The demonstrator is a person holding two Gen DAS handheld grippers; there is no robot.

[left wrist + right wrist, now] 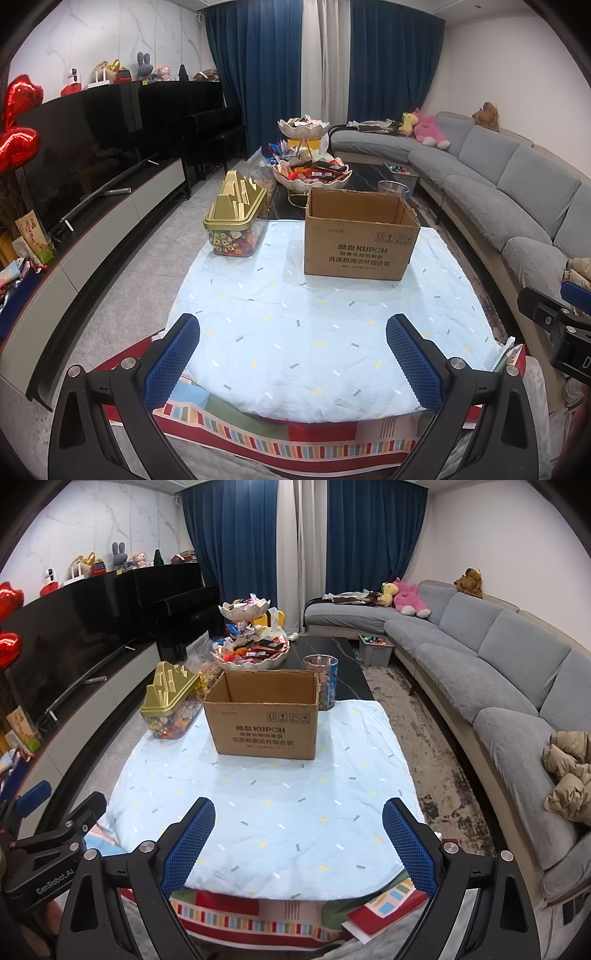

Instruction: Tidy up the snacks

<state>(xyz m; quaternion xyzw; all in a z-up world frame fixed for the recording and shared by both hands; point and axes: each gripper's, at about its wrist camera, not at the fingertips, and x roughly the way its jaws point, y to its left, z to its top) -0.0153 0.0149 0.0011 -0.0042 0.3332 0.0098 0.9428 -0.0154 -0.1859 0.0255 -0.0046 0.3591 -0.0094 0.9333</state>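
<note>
An open, empty-looking cardboard box (360, 236) (264, 716) stands on a light blue cloth (314, 325) (266, 805). To its left sits a clear candy container with a gold lid (236, 221) (171, 705). Behind it, a tiered white bowl stand (312, 173) (251, 650) holds wrapped snacks, and a clear jar of nuts (321, 681) stands beside the box. My left gripper (293, 332) hangs open over the cloth's near edge, nothing between its blue pads. My right gripper (299, 816) is likewise open and empty.
A dark coffee table (343, 664) carries the snack bowls. A grey sofa (517, 192) (498, 672) curves along the right, a TV and low cabinet (92, 177) run along the left. A grey toy bin (376, 648) sits on the floor by the sofa.
</note>
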